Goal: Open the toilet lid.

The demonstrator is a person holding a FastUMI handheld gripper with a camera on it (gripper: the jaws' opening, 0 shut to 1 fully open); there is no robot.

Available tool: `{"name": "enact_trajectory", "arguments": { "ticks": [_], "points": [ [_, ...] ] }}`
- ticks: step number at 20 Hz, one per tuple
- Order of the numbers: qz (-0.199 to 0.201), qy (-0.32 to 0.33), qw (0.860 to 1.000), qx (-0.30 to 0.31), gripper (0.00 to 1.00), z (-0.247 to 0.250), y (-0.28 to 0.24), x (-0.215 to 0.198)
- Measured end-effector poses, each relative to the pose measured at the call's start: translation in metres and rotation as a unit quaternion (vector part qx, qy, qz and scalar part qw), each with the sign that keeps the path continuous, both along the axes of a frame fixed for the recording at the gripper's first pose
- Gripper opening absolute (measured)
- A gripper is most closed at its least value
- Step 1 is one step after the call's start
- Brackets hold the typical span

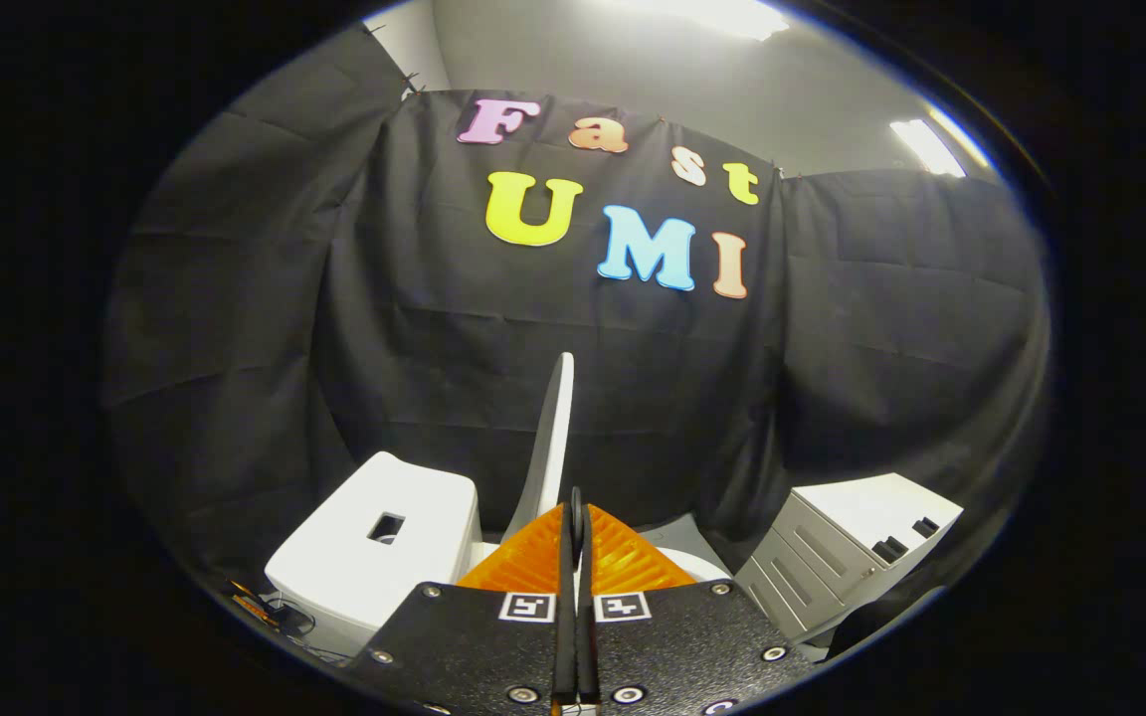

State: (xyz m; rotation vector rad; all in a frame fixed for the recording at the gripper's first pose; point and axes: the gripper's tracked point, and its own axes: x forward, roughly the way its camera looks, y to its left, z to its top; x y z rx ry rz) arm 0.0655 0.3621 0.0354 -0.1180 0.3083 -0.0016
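The white toilet lid stands raised, nearly upright, and I see it edge-on as a thin tall blade. Its lower part passes behind my left finger. My gripper is shut, the two fingers pressed together with no gap, and the tips sit just in front of the lid's base, slightly to its right. I cannot see anything held between the fingers. A strip of the white toilet rim shows just beyond the right finger. The white tank, with a dark rectangular hole in its top, stands to the left of the lid.
A white cabinet with drawers and dark handles stands to the right of the toilet. Black cloth walls close the booth behind and on both sides. Some cables and a small orange item lie on the floor by the tank.
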Motion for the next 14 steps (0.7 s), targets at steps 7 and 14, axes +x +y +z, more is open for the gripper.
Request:
{"name": "enact_trajectory", "arguments": {
  "ticks": [7, 14],
  "points": [
    [0.033, -0.017, 0.999, 0.003, 0.00, 0.003, 0.044, -0.002],
    [0.074, -0.015, 0.997, -0.023, 0.00, 0.002, 0.092, -0.007]
  ]
}}
